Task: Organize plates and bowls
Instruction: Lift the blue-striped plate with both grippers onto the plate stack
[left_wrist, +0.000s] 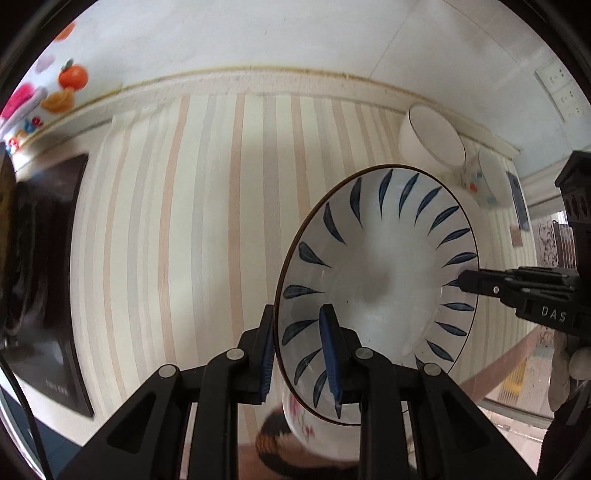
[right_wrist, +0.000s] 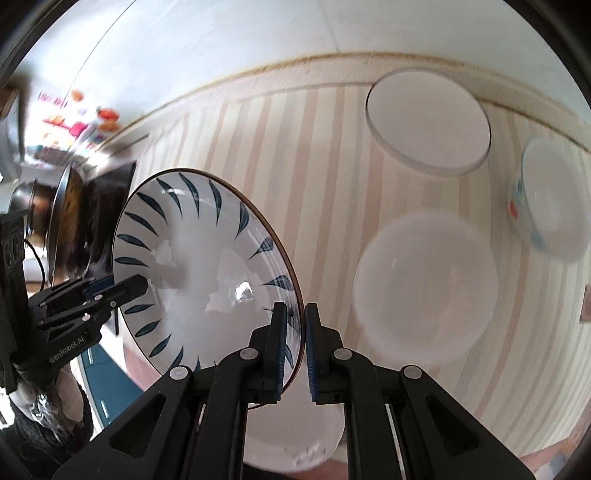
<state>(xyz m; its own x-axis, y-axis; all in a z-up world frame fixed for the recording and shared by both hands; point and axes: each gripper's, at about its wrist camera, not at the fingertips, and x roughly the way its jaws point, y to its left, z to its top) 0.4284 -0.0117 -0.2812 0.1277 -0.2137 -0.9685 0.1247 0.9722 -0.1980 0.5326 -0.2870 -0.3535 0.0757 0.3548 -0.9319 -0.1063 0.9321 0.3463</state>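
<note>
The striped table (left_wrist: 177, 221) fills most of both views, running back to a pale wall. Above it, held between both grippers, is the blue-leaf bowl (left_wrist: 376, 280), tilted on edge with its inside facing the cameras. Under it sits a white bowl with a pink flower print (left_wrist: 299, 424), only partly visible. Farther back on the table are a plain white bowl (right_wrist: 424, 280), a round white dish (right_wrist: 428, 122) and a small bowl with coloured spots (right_wrist: 546, 206) (blurred in the right wrist view).

The left gripper (left_wrist: 299, 358) pinches the near rim of the blue-leaf bowl, one finger inside and one outside. The right gripper (right_wrist: 293, 347) straddles the opposite rim, closed onto it or nearly so.

If the aim is to nest this bowl in another, it probably pays to level it first, keep both grips even, and lower it centred so the rims do not knock.
</note>
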